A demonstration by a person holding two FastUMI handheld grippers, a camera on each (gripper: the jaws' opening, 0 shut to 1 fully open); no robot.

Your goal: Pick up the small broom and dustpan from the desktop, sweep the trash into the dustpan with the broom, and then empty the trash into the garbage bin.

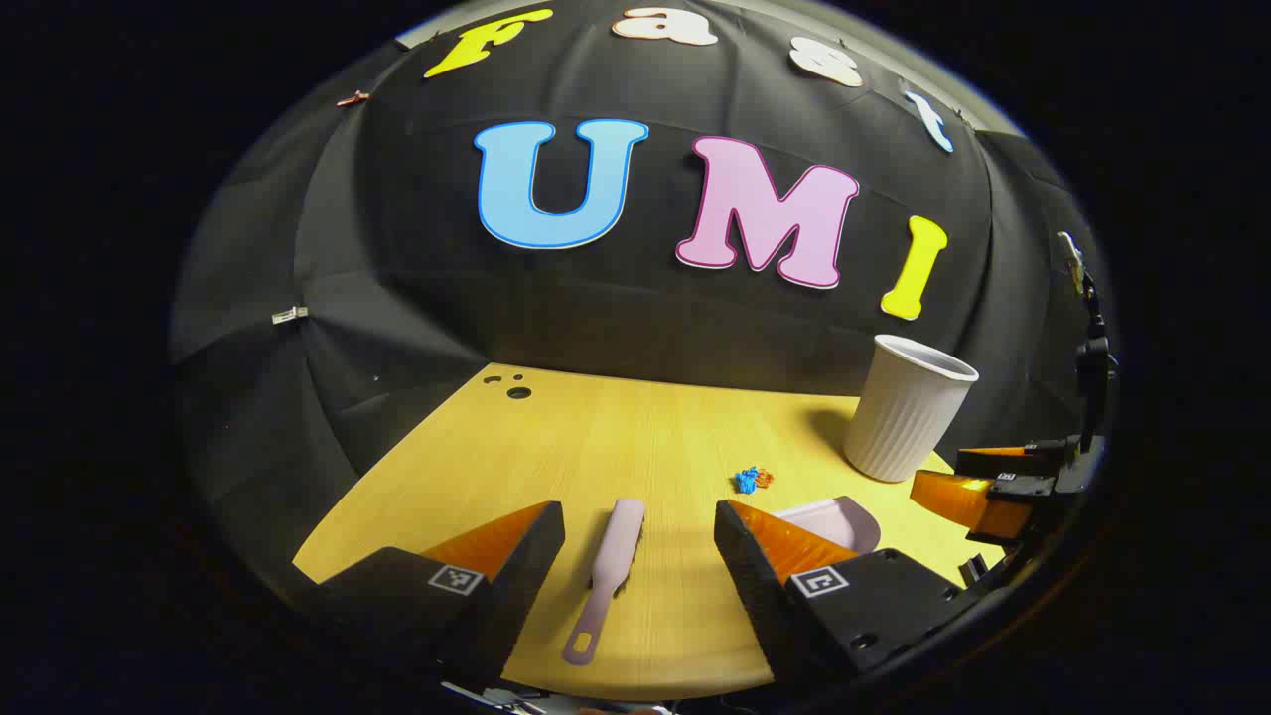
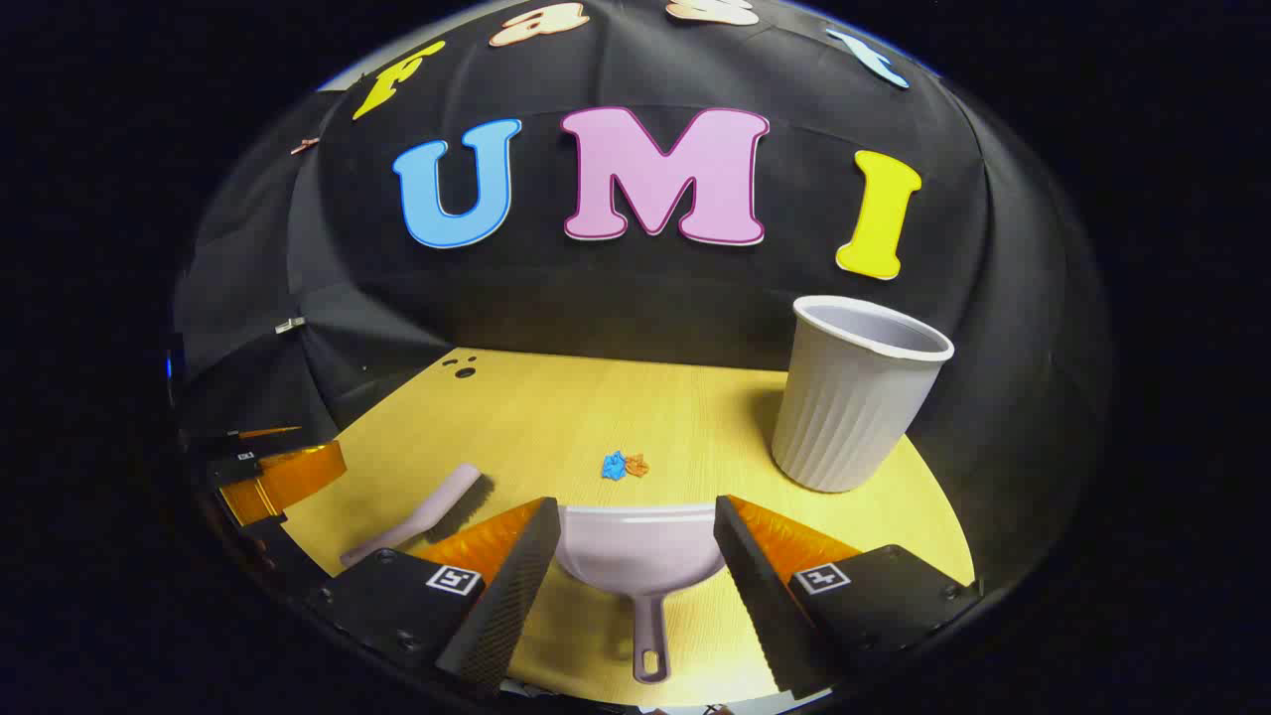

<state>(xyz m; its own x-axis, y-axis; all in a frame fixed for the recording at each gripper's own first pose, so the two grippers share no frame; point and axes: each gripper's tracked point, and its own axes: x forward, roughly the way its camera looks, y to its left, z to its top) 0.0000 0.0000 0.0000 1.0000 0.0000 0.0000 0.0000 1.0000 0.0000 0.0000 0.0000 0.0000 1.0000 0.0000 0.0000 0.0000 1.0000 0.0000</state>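
Left claw (image 1: 638,536) wide, hovering over the broom (image 1: 608,578), which lies flat on the counter (image 1: 596,437) between its fingers, untouched. Right claw (image 2: 635,536) wide, straddling the dustpan (image 2: 637,551), handle toward the camera. Trash (image 2: 624,465), blue and orange scraps, at 12 o'clock from the dustpan. Bin (image 2: 854,392) upright at 2 o'clock.

Broom (image 1: 608,578), dustpan (image 2: 637,551) flat on desktop (image 2: 556,417)

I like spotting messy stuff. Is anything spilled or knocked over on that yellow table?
Only the trash: small blue and orange scraps loose on the yellow table, waiting to be swept. The bin stands upright, and the broom and dustpan lie flat, undamaged. Nothing else looks odd.
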